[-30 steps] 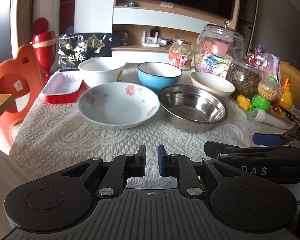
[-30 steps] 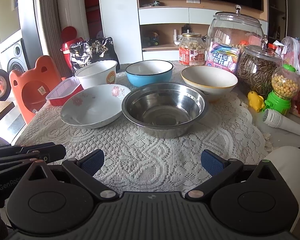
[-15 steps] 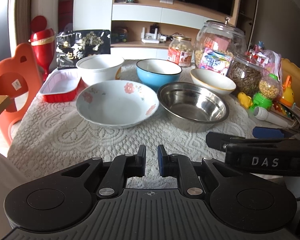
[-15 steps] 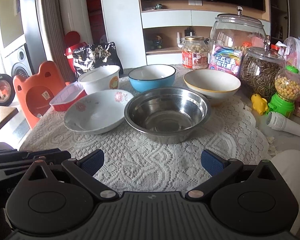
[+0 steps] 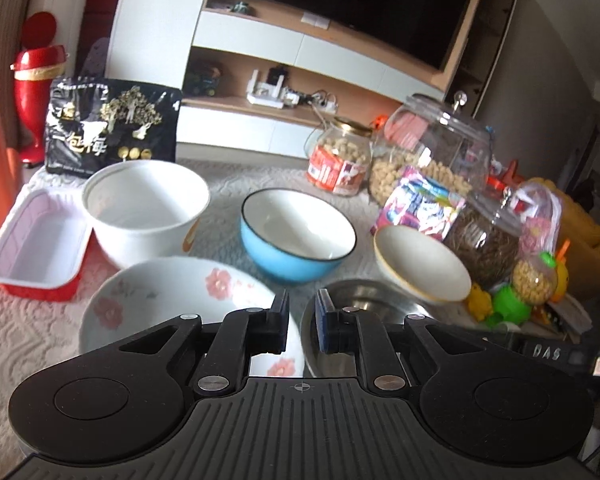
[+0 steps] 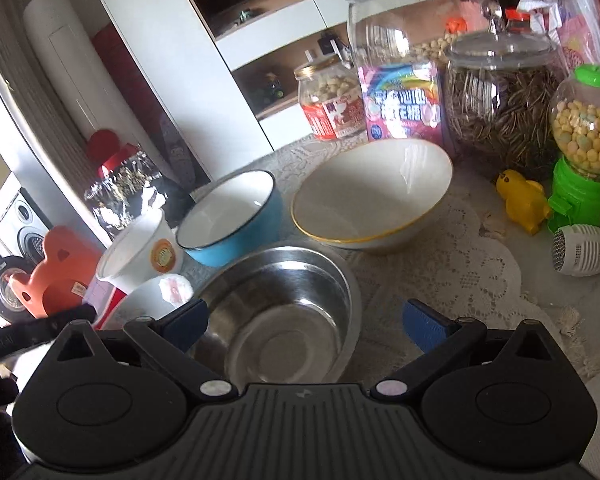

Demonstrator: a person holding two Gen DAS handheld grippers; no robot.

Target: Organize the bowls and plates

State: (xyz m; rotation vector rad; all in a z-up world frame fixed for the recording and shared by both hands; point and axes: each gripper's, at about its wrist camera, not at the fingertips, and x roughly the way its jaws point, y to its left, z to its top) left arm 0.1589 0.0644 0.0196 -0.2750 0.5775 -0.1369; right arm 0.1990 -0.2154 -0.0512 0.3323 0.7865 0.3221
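On the lace-covered table [image 6: 480, 280], your five bowls sit clustered together. In your left wrist view, the shallow white bowl with pink flowers [image 5: 172, 300] lies at 9 o'clock from the fingertips, touching the round stainless-steel bowl [image 5: 360, 292] at 3 o'clock. Your left gripper [image 5: 302, 322] has its jaws nearly together with only a narrow slot between them, holding nothing, poised above the spot where those two rims meet. At 11 o'clock stands the tall white bowl with an orange logo [image 5: 144, 212], just beside a red rectangular tray with a white inside [image 5: 36, 248]. At 12 o'clock sits the blue bowl with a white inside [image 5: 298, 236], and at 2 o'clock the cream bowl with a gold rim [image 5: 420, 264].

Your right gripper [image 6: 304, 320] is spread wide and empty, hanging over the steel bowl [image 6: 276, 312], which fills the gap between its blue pads [image 6: 424, 324]. The gold-rimmed bowl [image 6: 372, 196] is at 12 o'clock, the blue bowl [image 6: 232, 216] at 11. Glass jars of snacks [image 6: 496, 100] and a green candy dispenser [image 6: 584, 160] stand at 1 to 2 o'clock.
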